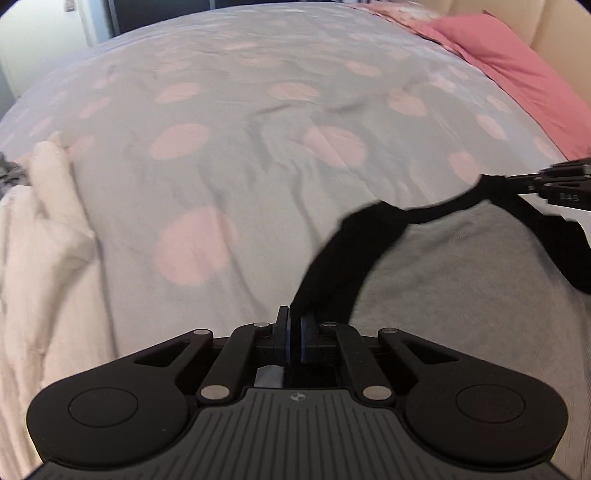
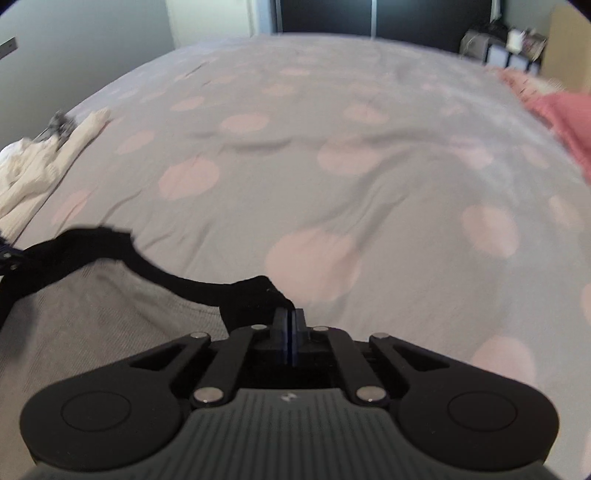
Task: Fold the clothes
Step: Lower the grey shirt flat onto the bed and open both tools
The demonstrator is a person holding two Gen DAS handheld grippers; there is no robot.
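A grey garment (image 1: 461,266) with a black waistband (image 1: 354,243) hangs between my two grippers above the bed. My left gripper (image 1: 295,321) is shut on one end of the black band. My right gripper (image 2: 290,317) is shut on the other end of the band (image 2: 243,291); the grey cloth (image 2: 92,306) sags below it. The right gripper also shows at the right edge of the left wrist view (image 1: 517,181). The band runs slack between the two grips.
The bed carries a grey cover with pink dots (image 1: 258,147). White clothes (image 1: 40,236) lie piled at the left, also in the right wrist view (image 2: 40,166). A pink pillow (image 1: 524,74) lies at the far right. Dark wardrobe doors (image 2: 325,14) stand beyond the bed.
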